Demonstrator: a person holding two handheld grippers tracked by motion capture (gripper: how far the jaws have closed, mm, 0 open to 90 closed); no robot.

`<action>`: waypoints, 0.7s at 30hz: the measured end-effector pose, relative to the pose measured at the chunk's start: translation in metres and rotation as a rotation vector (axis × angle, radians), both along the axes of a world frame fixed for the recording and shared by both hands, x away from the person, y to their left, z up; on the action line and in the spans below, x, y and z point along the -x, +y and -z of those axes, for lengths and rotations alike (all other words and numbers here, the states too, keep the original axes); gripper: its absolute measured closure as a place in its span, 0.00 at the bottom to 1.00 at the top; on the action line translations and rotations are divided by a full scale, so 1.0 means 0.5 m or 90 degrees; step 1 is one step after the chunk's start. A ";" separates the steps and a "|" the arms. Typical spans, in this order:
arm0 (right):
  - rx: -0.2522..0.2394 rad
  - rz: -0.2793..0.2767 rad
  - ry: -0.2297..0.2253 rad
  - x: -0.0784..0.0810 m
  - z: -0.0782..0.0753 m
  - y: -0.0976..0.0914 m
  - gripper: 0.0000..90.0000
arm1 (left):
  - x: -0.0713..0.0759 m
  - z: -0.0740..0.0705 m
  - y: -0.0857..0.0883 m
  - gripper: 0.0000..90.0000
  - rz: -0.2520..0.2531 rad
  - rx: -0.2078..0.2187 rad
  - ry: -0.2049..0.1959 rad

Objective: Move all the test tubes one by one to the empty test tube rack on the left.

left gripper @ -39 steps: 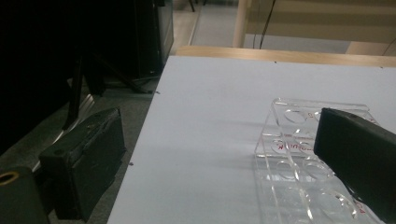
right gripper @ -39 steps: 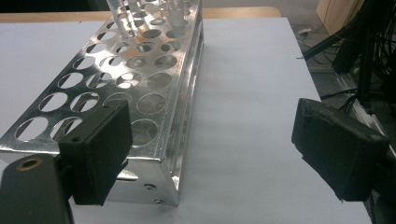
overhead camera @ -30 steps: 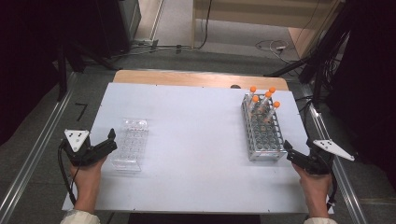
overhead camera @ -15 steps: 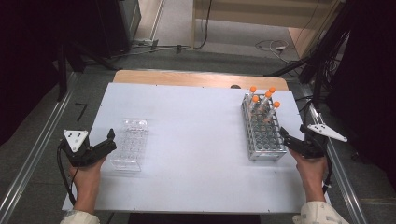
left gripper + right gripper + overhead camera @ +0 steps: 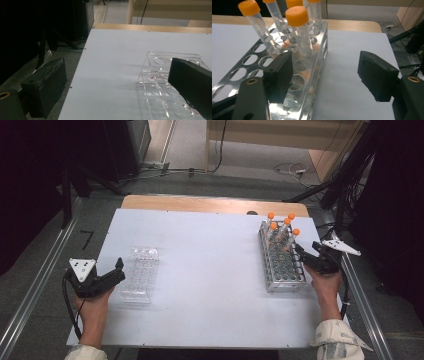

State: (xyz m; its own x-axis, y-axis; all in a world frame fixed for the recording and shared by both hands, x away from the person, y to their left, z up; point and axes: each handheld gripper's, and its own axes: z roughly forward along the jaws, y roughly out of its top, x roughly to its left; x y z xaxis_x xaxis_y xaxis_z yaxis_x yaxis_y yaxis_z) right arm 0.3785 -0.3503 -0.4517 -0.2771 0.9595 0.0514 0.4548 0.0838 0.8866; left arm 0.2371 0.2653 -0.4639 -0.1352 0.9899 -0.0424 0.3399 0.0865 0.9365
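Right gripper (image 5: pixel 303 255) sits at the right side of the metal tube rack (image 5: pixel 281 263), which stands at the right edge of the white table (image 5: pixel 210 270). Its jaws have just been closing but remain spread, straddling the rack's right wall; contact appears absent, though blur obscures it. Orange-capped tubes (image 5: pixel 299 32) stand upright at the rack's far end. Left gripper (image 5: pixel 119 270) rests spread beside the clear well plate (image 5: pixel 140 275), far left of the rack.

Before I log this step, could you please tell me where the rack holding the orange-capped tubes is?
In the high view the tube rack stands on the table's right side near its right edge, with the right tool at its right wall and the clear plate far left.
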 end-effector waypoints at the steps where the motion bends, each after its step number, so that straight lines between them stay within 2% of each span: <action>1: 0.000 -0.006 -0.002 -0.005 0.001 0.000 0.34 | 0.000 0.000 0.000 0.03 0.000 -0.001 0.000; 7: -0.001 -0.039 0.005 -0.028 -0.008 0.006 0.40 | -0.001 0.001 0.001 0.03 -0.004 0.001 0.002; 10: 0.017 -0.056 0.006 -0.039 -0.008 0.014 0.44 | -0.001 0.001 0.001 0.03 -0.004 0.002 0.002; 17: 0.043 -0.074 -0.006 -0.051 0.003 0.026 0.54 | -0.002 0.001 0.001 0.03 -0.005 0.004 0.004; 21: 0.041 -0.078 -0.007 -0.055 0.008 0.027 0.60 | -0.002 0.001 0.001 0.03 -0.004 0.003 0.005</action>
State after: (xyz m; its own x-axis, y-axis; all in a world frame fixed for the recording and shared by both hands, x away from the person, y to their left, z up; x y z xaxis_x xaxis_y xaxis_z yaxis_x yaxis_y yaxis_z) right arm 0.4062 -0.3371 -0.4558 -0.3928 0.9195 -0.0128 0.4284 0.1953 0.8822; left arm 0.2382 0.2658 -0.4646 -0.1419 0.9888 -0.0453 0.3467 0.0925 0.9334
